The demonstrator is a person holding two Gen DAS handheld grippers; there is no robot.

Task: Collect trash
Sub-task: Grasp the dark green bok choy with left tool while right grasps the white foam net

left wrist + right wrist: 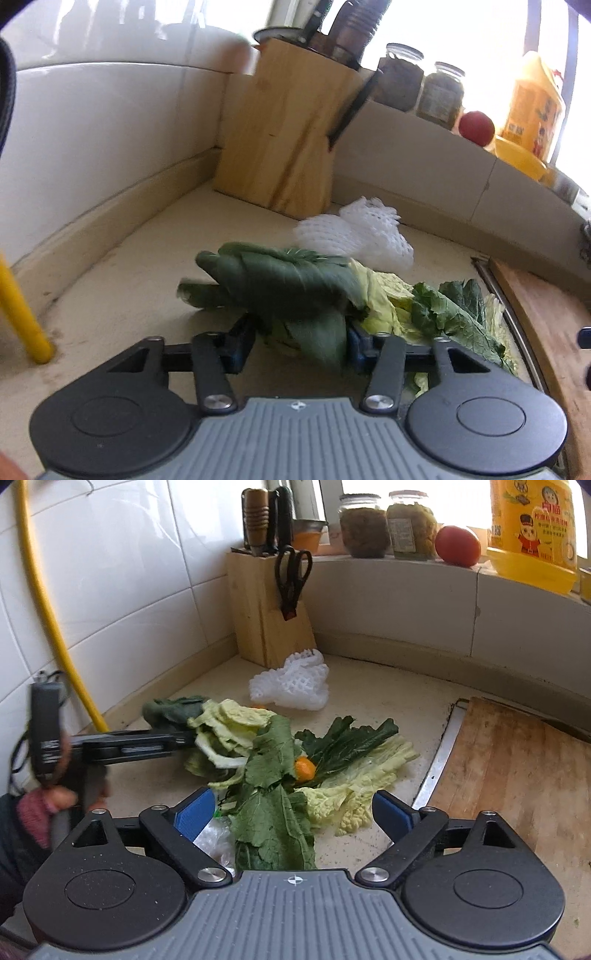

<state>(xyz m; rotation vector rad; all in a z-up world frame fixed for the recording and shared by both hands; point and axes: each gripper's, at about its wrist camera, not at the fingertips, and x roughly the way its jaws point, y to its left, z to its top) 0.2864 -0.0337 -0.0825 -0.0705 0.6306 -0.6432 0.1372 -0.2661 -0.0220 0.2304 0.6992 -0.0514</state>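
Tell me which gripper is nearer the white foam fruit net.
Left. The left gripper grips leaves just short of the foam net; the right gripper hangs open farther back, across the leaf pile.

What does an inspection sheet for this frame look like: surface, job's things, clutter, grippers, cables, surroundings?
Surface: beige counter, speckled with bits; wooden board over the sink edge at right.
Job's things: leaf scraps in a loose pile; orange peel among them; white foam net behind; clear plastic near the right gripper.
Clutter: nothing seen beyond the trash.
Grippers: left gripper shut on a dark leaf bunch; right gripper open over the pile.
Cables: black wires at the left gripper's handle.
Surroundings: knife block with scissors, jars, tomato, yellow bottle, yellow pipe, white tiles.
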